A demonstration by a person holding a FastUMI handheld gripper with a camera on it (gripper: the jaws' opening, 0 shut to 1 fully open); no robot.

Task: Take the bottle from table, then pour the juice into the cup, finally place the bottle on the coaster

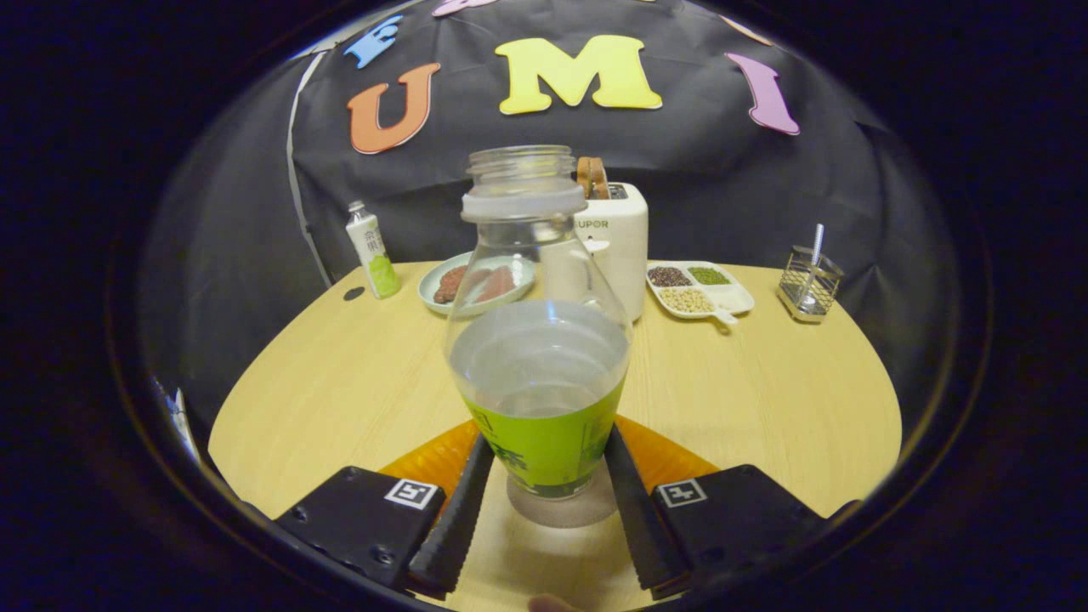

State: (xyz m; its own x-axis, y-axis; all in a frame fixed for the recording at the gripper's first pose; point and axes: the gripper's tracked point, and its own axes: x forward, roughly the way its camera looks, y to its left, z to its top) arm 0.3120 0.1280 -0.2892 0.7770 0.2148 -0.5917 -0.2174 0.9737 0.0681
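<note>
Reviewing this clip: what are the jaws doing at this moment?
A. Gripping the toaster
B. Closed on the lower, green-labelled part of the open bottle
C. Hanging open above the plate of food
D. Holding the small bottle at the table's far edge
B: the gripper has one of its jaws pressed against each side of the bottle at its green label, its cap off, above the orange coaster.

Gripper [544,501] level and pointing forward, jaws partly closed, both fingers [455,523] pressing a bottle's [540,374] sides
</note>
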